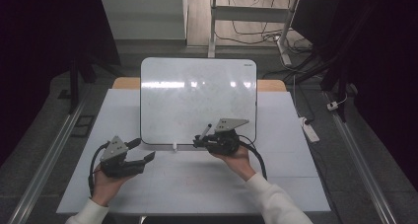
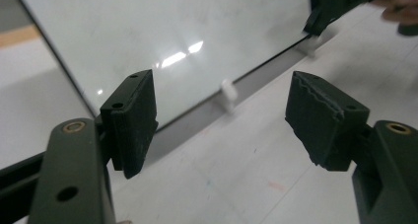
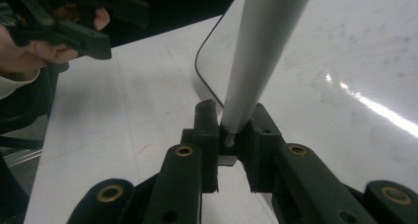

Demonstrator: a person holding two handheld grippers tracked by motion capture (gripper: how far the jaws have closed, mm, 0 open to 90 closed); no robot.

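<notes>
Two grippers work at the near edge of the table [image 1: 162, 184], one in each hand. Left gripper [image 1: 140, 152], near-left corner of the scene, sits just off the whiteboard's near-left corner w/ jaws spread wide and nothing between them; in the left gripper view its two black pads [image 2: 132, 120] frame bare tabletop and the board's edge. Right gripper [image 1: 198, 140] is further in, at the board's near edge, right of centre, jaws pressed together and pinching a marker [image 1: 206, 131]. In the right gripper view the marker [image 3: 256, 61] is a pale grey barrel clamped at its lower end btwn the pads, rising up and away over the board. In the high view its dark end tilts up off the board surface; can't tell if any part touches. Just left of the right gripper a small white cap [image 1: 174, 146] stands on the table by the board's edge; also seen in the left gripper view [image 2: 228, 93]. Whiteboard [image 1: 197, 93] lies flat mid-table, glossy, faint smears. No containers anywhere on the table. Beyond it, table legs and cables on the floor.
</notes>
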